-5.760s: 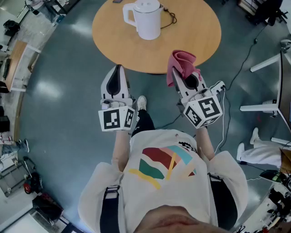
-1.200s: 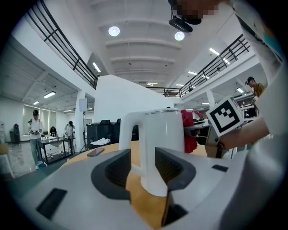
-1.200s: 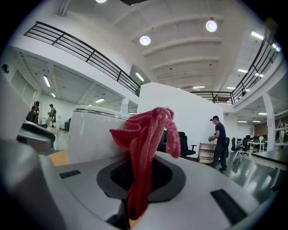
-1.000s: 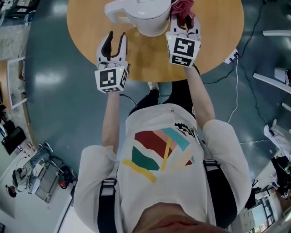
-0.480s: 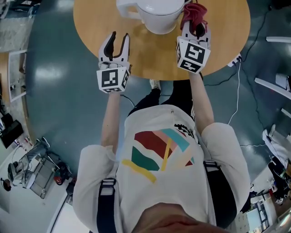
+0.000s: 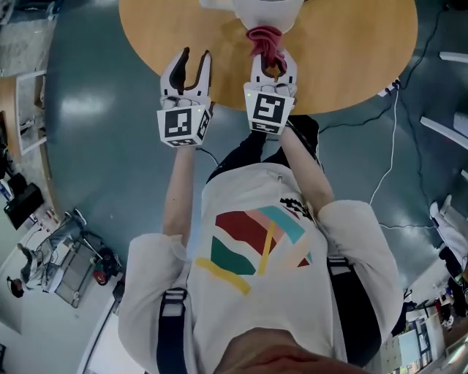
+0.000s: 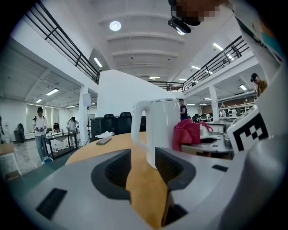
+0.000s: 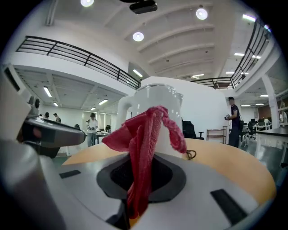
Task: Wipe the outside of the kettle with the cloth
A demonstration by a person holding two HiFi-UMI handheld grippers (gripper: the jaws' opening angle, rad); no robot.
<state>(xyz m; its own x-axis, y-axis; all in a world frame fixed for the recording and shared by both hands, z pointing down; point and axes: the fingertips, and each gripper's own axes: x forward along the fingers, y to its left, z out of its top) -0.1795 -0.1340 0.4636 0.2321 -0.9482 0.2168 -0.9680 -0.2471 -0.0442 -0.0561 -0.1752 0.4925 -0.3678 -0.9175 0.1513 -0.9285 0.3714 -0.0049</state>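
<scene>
While right gripper (image 6: 273, 66) clamps red cloth (image 6: 265, 38) beside white kettle (image 6: 268, 9) at frame top, left gripper (image 6: 194, 58) holds jaws apart, empty.

The kettle (image 6: 268, 9) stands on the counter (image 6: 344, 51) at top centre of the frame. Just below it, the cloth (image 6: 266, 42) sits between the right gripper's (image 6: 273, 64) jaws. The left gripper (image 6: 194, 58) lies to their left.

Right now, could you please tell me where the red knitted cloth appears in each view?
Head view: top centre, the red knitted cloth pinched by the right gripper.
Left gripper view: the cloth sits right of centre.
Right gripper view: the cloth is at centre, between the jaws.
Shared landmark: the white plastic kettle next to it.
</scene>
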